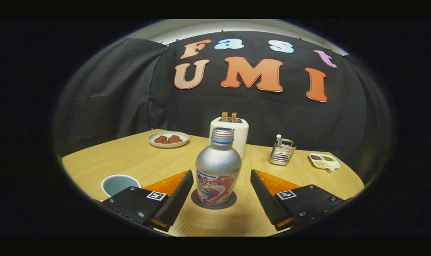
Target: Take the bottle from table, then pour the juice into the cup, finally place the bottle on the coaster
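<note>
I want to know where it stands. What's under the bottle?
A dark round coaster lies under the bottle; its rim shows, its middle is covered. The hand-held gripper is open, fingers either side of the bottle, not touching.

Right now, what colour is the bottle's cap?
Silver, above a blue ring; the gripper view shows the bottle best.

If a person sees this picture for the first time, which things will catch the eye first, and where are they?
First comes the silver bottle, standing upright on a dark round coaster between the fingers of the open gripper, which do not touch it. Behind the bottle stands a white toaster with two slices sticking up. A cup sits beside the left finger.
</note>
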`<action>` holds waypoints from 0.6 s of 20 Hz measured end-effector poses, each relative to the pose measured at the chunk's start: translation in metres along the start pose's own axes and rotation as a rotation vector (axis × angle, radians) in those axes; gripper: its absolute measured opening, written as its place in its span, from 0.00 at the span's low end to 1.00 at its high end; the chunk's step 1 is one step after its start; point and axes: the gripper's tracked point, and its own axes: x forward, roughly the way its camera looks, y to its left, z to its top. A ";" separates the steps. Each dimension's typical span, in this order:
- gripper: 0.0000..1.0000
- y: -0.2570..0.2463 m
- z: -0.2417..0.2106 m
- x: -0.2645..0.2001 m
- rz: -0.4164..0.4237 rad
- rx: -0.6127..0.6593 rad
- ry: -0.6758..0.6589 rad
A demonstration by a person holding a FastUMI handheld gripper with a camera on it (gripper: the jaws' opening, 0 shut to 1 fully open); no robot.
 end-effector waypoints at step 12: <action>0.96 -0.045 0.066 -0.107 -0.052 0.031 -0.144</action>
